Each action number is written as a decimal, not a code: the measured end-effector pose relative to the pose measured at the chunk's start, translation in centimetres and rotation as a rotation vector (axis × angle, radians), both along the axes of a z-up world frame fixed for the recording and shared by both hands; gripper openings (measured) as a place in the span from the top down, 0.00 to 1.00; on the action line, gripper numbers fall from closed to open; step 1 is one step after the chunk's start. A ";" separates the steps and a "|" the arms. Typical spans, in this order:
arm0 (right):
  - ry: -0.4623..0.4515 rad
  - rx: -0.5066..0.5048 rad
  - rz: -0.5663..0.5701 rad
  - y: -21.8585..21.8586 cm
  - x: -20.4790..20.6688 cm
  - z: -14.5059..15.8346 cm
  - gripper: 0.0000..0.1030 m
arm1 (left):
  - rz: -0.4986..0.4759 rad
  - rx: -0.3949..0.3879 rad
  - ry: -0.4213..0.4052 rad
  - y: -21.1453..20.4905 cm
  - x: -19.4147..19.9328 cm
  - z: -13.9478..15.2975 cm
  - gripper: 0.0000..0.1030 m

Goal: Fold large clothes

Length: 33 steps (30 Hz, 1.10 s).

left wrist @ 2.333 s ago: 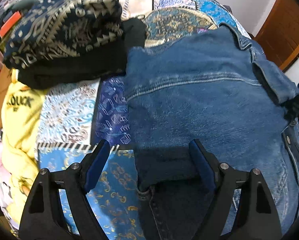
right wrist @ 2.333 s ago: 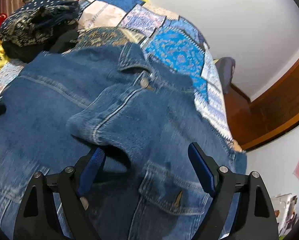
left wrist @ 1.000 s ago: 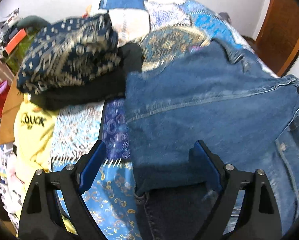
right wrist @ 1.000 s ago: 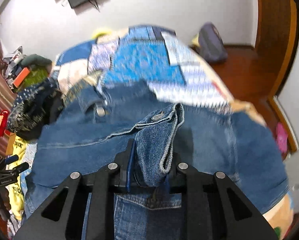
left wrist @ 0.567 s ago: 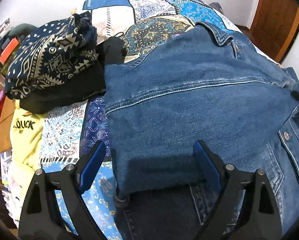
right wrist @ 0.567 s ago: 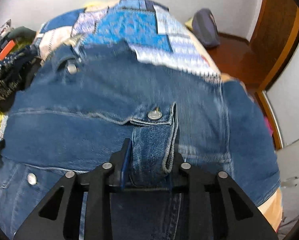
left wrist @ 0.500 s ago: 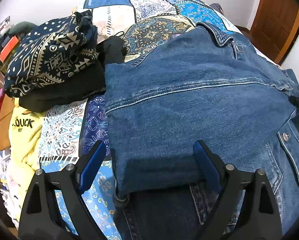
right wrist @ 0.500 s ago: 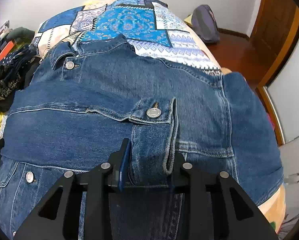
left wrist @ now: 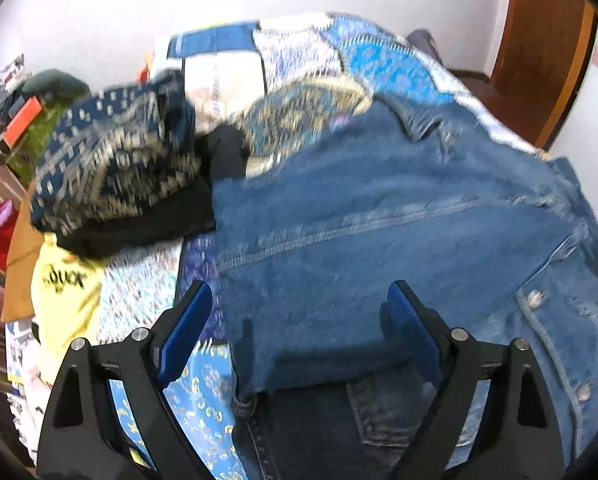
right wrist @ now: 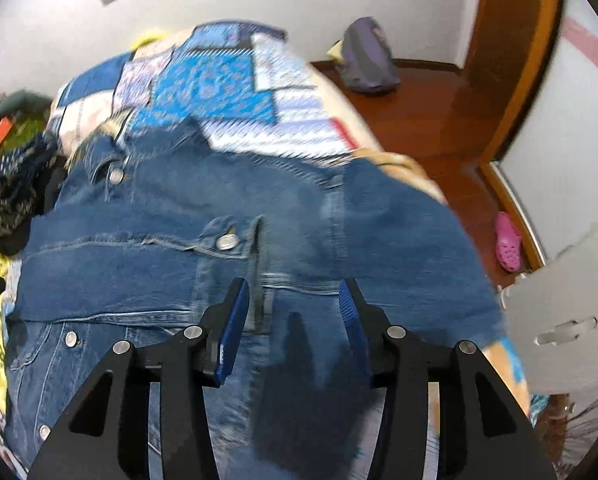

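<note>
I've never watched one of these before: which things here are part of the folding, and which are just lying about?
In use:
- blue denim jacket, sleeves folded across
- left gripper, open
- right gripper, jaws opening, nothing between them

Lying about:
- navy patterned folded cloth
- yellow printed shirt
- patchwork bedspread
- pink clog

Soft, even indoor light; both fisheye views smeared by motion.
Beyond each gripper the denim jacket and patchwork bedspread blur; the fingers stay sharp and cast dim shadows just ahead. Edges bend, and corners fall black.
</note>
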State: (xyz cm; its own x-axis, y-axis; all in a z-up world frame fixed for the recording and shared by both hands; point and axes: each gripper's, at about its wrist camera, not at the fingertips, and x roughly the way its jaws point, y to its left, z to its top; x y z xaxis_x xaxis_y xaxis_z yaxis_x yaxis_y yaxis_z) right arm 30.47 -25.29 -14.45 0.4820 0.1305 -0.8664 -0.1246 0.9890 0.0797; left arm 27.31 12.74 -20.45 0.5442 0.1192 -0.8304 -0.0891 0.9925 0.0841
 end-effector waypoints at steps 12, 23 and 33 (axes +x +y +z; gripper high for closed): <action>0.014 0.065 -0.226 -9.9 -2.6 -0.5 0.58 | -0.066 -0.051 -0.122 -4.3 1.4 4.3 0.13; 0.221 0.366 -0.384 -15.1 -1.1 -7.6 0.58 | -0.069 -0.134 -0.059 -6.0 2.0 2.3 0.13; 0.191 0.329 -0.500 -15.6 2.6 -9.3 0.58 | 0.000 -0.141 -0.046 -4.3 1.4 1.4 0.13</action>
